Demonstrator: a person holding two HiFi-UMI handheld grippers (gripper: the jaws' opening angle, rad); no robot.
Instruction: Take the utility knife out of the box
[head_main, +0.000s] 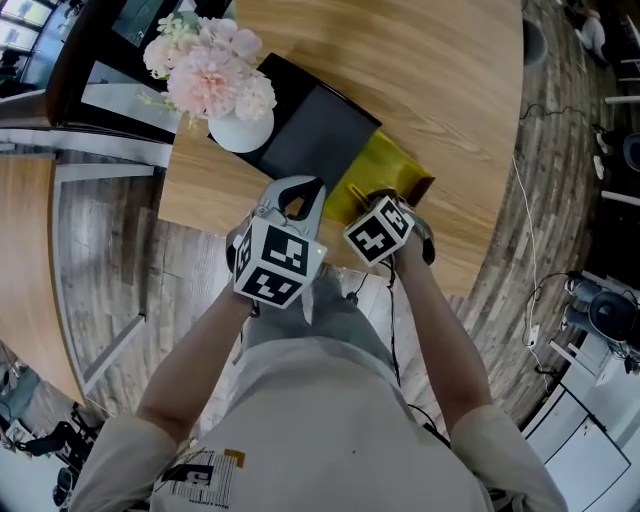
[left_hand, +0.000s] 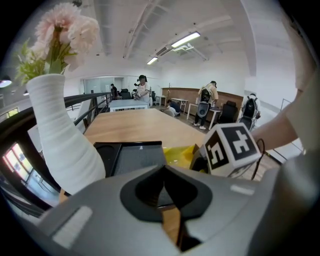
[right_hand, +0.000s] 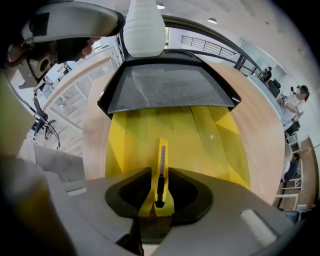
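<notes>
Pickup: right gripper clamps utility knife edgewise inside yellow box, table near edge, probably for a straight lift; left gripper closed, empty.

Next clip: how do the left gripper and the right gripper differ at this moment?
The left gripper's jaws are together with nothing between them; the right gripper's jaws sit against the sides of the yellow utility knife. The left gripper slants toward the black lid and white vase; the right gripper points down into the yellow box. Both are grey, two-jawed tools.
</notes>
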